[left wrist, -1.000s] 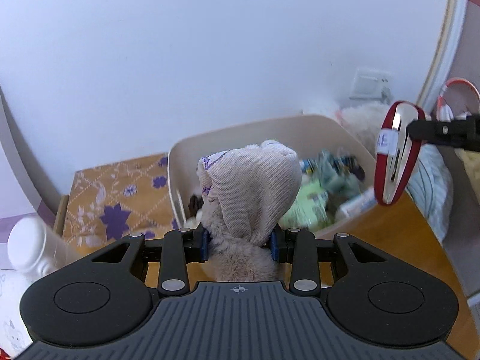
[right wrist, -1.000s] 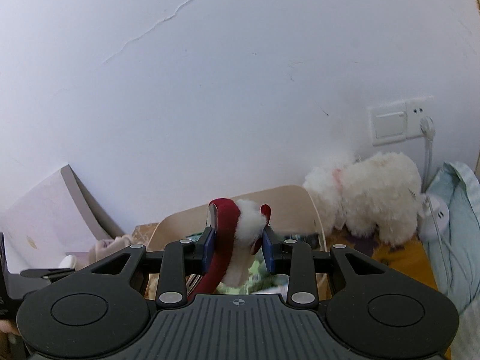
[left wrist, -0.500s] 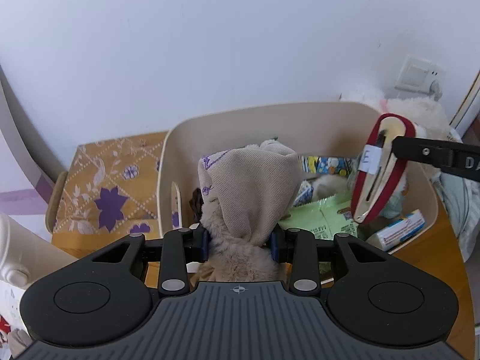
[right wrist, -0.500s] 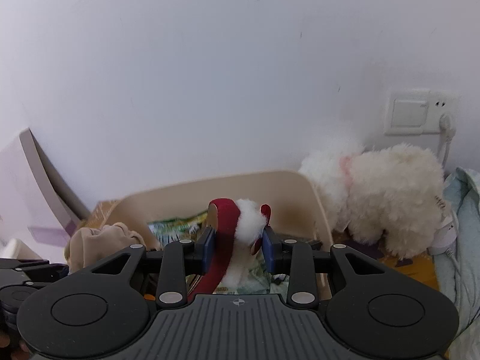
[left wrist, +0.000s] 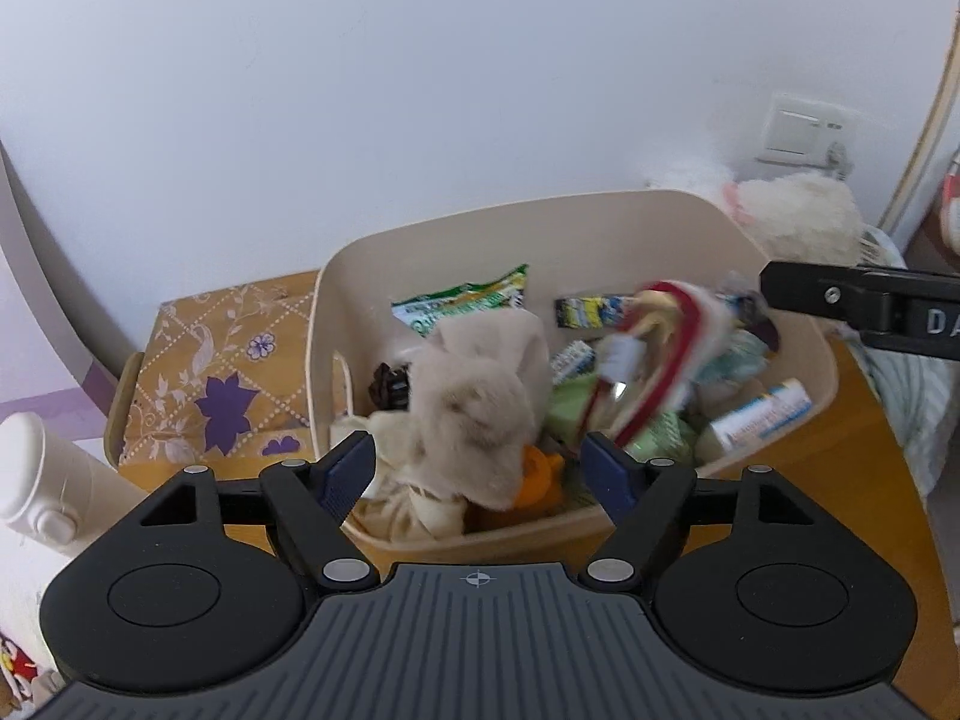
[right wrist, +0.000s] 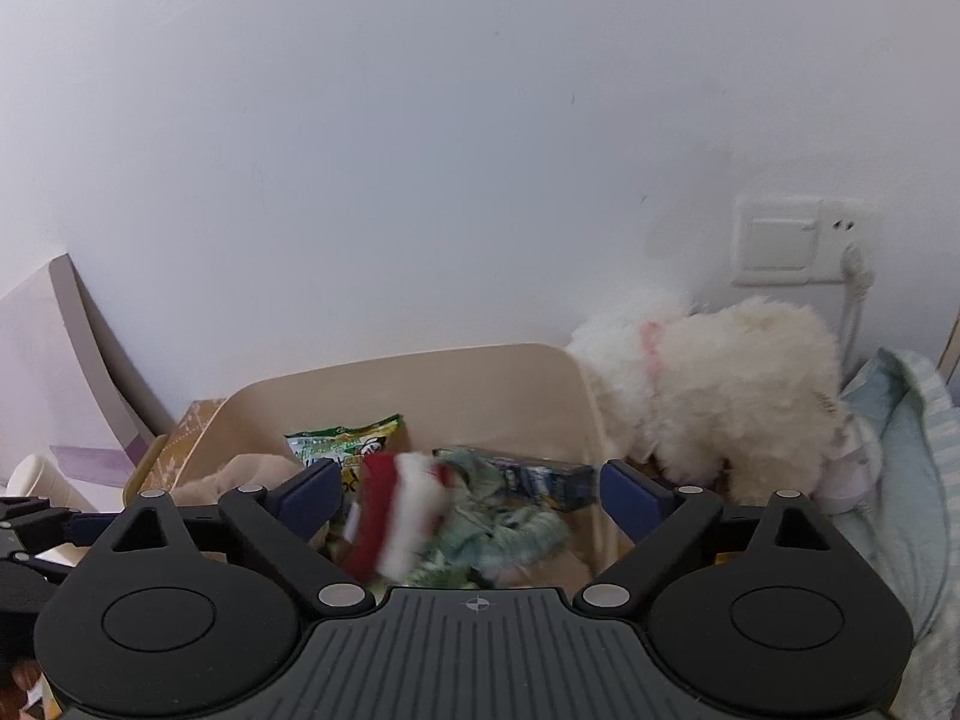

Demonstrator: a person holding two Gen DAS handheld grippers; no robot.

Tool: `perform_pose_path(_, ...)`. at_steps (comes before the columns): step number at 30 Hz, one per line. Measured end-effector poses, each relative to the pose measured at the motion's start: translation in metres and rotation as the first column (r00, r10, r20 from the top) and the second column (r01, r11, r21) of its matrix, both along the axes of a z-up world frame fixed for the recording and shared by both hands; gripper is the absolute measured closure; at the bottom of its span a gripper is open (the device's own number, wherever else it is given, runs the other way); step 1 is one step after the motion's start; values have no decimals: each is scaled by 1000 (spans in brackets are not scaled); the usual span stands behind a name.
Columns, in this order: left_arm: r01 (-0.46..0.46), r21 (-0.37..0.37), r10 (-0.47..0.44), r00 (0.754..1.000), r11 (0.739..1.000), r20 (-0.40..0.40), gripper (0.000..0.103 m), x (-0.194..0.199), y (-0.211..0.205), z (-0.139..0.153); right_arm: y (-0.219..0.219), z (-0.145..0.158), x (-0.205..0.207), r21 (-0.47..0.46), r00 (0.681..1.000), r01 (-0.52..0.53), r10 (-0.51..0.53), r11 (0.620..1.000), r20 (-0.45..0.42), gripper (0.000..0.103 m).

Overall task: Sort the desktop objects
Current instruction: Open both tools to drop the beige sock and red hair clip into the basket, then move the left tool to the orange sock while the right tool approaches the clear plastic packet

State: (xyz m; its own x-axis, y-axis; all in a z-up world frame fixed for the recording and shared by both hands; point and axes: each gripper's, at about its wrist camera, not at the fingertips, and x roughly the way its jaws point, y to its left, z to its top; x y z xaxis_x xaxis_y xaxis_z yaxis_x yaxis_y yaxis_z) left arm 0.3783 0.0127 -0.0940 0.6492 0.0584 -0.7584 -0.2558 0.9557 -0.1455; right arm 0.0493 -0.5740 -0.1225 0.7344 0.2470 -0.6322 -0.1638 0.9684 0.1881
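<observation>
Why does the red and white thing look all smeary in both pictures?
Left wrist view: the red and white headband is streaked, so it is moving over the beige bin while the picture is taken. Right wrist view: it smears between the wide-open jaws; the fluffy white toy is only slightly soft.

Wall: plain white wall [right wrist: 420, 150], evenly lit by soft daylight.
Socket: white switch and socket plate [right wrist: 792, 240] at right, a plug [right wrist: 855, 258] in it.
Table: orange-brown wooden table [left wrist: 840, 480].
Left edge: pale lilac board [right wrist: 54, 360] leaning on the wall.
</observation>
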Motion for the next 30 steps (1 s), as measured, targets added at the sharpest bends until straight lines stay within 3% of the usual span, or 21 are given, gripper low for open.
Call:
perform_pose_path(1,9,-2,-9,1000,1000,2,26,-5,-2,0,-4,1,-6,-7,1000,4,-4,1000,8,0)
perform_pose_path(4,35,-9,-35,999,999,3,25,-18,-10,-1,-15,2,-28,-21,1000,10,-9,1000,25,0)
perform_pose_path(12,112,-51,-114,992,992,-45,25,-50,-40,-18,-41,-27,-71,-50,997,52,-55,997,-58,0)
perform_pose_path(20,273,-98,-284,950,957,-130,25,-62,-93,-50,-53,-61,-106,-47,981,109,-116,993,-156,0)
perform_pose_path(27,264,-176,-296,936,948,-189,25,-59,-119,-78,-52,-84,-117,-54,968,132,-140,990,-208,0)
perform_pose_path(30,262,-172,-296,929,950,-223,25,-54,-128,-89,-49,-91,-120,-60,964,126,-137,990,-228,0)
